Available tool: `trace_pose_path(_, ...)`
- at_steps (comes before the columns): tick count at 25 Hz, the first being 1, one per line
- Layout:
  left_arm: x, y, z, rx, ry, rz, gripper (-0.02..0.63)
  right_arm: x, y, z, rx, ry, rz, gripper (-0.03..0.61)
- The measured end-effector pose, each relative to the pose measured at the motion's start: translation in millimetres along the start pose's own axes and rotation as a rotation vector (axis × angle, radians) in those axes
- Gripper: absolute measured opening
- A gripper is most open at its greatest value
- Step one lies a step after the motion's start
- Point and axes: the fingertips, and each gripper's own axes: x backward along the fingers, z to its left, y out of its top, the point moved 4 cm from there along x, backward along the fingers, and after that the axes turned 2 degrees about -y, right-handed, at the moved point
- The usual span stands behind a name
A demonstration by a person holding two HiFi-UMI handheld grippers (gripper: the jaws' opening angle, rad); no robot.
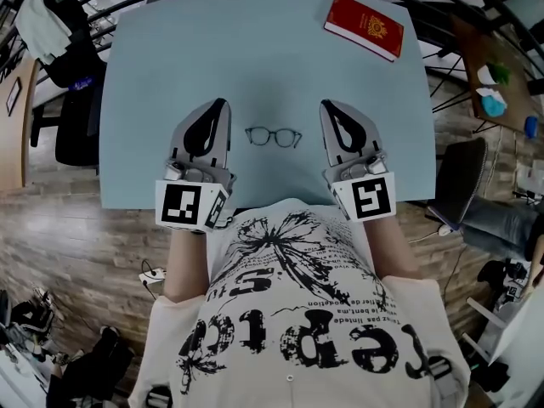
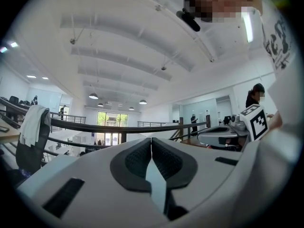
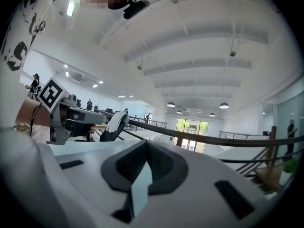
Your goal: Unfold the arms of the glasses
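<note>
Left fingers: the fingers [image 2: 137, 159] of the left gripper [image 2: 151, 144] are pressed together, the dark pads meeting along one seam with nothing caught between them.
Right fingers: the right gripper [image 3: 147, 147] is the same, its pads closed tip to tip on nothing.
Glasses: the glasses [image 1: 274, 137] lie on the tabletop [image 1: 255, 49] between the two grippers, apart from both. The front frame and both lenses face up toward the head camera. No arm shows running out from the frame, so the arms look tucked in behind it, though the frame is too small here to be certain.
Why so placed: as a judgement, one gripper on each side suits a job where one steadies the front while the other swings an arm out. Closed tips would suit hooking or nudging a thin arm rather than clamping it.
Task state: the arms do not show as spread, so the wanted result is not visible.
Gripper pose: both lie level and low over the tabletop. The tips point away from the person, lean slightly toward each other and reach a little past the glasses. Each marker cube [image 1: 185, 204] sits at the tabletop's near edge.
Forearms: the forearms [image 1: 185, 262] run straight out from the body, one behind each gripper.
Elsewhere: a red booklet [image 1: 364, 25] lies near the far right corner — well apart from the work.
</note>
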Motion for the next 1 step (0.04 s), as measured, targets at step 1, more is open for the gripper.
trace_pose_path(1, -1.8, 0.2, 1.3, 0.005, 0.001, -0.002, 0.019, -1.7, -0.4, 0.0, -0.001, 0.001, 0.002, 0.008)
